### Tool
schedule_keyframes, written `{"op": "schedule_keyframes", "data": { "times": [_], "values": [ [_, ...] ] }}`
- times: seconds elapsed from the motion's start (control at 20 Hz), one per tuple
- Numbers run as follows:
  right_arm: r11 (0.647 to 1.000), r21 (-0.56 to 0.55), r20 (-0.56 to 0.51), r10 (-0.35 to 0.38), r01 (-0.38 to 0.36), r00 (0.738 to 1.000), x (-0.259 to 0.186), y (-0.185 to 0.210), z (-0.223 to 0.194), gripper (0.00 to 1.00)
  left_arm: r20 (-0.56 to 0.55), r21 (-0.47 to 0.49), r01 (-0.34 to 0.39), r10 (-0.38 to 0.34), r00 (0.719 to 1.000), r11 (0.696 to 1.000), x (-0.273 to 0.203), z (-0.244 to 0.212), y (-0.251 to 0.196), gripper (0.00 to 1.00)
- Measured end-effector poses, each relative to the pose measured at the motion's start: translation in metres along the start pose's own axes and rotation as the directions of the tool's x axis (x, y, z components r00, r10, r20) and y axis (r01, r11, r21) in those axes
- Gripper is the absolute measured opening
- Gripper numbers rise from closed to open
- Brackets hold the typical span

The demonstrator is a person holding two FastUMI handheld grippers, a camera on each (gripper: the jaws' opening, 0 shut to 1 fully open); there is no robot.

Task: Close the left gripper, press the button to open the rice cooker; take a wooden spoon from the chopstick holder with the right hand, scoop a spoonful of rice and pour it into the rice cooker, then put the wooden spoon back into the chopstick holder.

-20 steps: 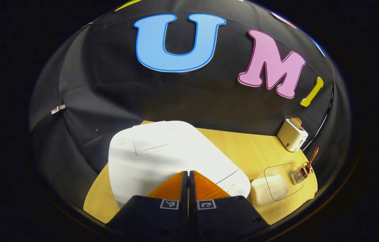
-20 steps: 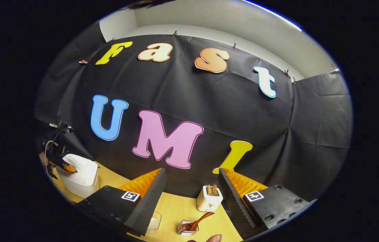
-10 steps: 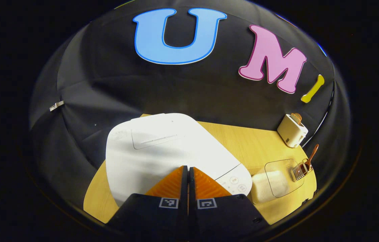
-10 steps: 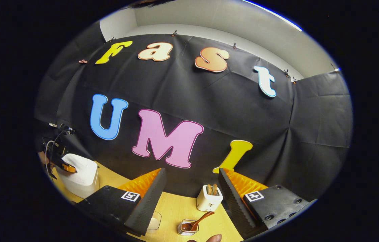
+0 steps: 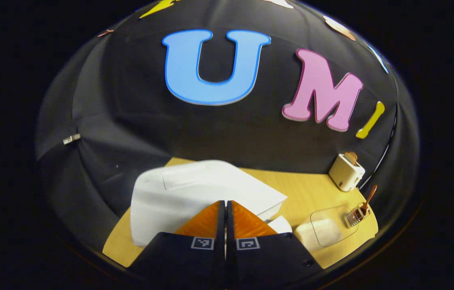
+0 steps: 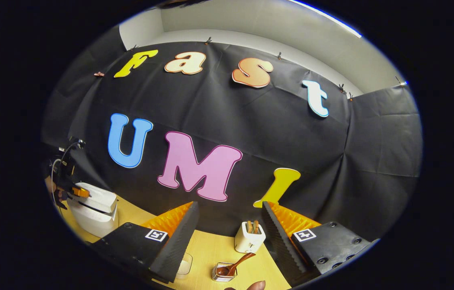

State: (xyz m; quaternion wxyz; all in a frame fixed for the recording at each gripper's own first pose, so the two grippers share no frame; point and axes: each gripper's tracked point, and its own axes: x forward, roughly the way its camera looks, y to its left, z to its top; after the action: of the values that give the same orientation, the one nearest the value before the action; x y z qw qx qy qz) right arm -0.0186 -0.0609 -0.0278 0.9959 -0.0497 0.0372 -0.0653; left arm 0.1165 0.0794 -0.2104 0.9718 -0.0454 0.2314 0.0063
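Left gripper view: rice cooker beneath closed jaws.

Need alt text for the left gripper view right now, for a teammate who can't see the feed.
The shut left gripper sits over a white rice cooker whose lid has popped ajar. To its right on the wooden table stand a clear rice container, a holder with a wooden spoon and a white toaster.

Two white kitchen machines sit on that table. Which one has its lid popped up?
The rice cooker, the big one at the table's left end beside the shut left tongs. Its lid stands ajar; the small toaster has bread in open slots.
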Motion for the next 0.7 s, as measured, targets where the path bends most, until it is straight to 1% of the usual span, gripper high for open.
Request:
{"op": "schedule_keyframes", "data": {
  "times": [0.15, 0.2, 0.25, 0.4, 0.55, 0.6, 0.65, 0.7],
  "values": [
    [1.000, 0.005, 0.006, -0.001, 0.001, 1.000, -0.001, -0.002, 0.002, 0.96, 0.106, 0.003, -0.025, 0.025, 0.994, 1.000, -0.005, 0.040, 0.010, 0.06],
    [1.000, 0.006, 0.008, -0.001, 0.001, 1.000, -0.001, -0.002, 0.002, 0.96, 0.141, 0.003, -0.038, 0.037, 0.989, 0.999, -0.007, 0.050, 0.013, 0.02],
    [1.000, 0.008, 0.009, 0.000, 0.000, 1.000, -0.001, -0.002, 0.003, 0.96, 0.175, 0.002, -0.051, 0.050, 0.983, 0.999, -0.009, 0.060, 0.017, 0.06],
    [1.000, 0.011, 0.011, 0.001, -0.001, 1.000, -0.002, -0.002, 0.003, 0.96, 0.274, 0.003, -0.086, 0.082, 0.958, 0.996, -0.023, 0.085, 0.024, 0.06],
    [0.999, 0.044, 0.010, 0.019, -0.019, 1.000, -0.002, -0.001, 0.002, 0.97, 0.342, -0.006, -0.083, 0.080, 0.936, 0.997, -0.040, 0.099, 0.022, 0.06],
    [0.997, 0.067, 0.008, 0.024, -0.025, 1.000, -0.001, 0.000, 0.000, 0.97, 0.357, -0.012, -0.086, 0.085, 0.930, 0.996, -0.046, 0.103, 0.023, 0.08],
    [0.995, 0.092, 0.007, 0.031, -0.031, 1.000, 0.000, 0.000, -0.001, 0.97, 0.370, -0.017, -0.082, 0.082, 0.925, 0.997, -0.050, 0.104, 0.023, 0.16],
    [0.993, 0.114, 0.008, 0.035, -0.036, 0.999, 0.001, 0.000, -0.003, 0.97, 0.378, -0.020, -0.076, 0.078, 0.923, 0.997, -0.055, 0.106, 0.020, 0.21]
  ]
}}
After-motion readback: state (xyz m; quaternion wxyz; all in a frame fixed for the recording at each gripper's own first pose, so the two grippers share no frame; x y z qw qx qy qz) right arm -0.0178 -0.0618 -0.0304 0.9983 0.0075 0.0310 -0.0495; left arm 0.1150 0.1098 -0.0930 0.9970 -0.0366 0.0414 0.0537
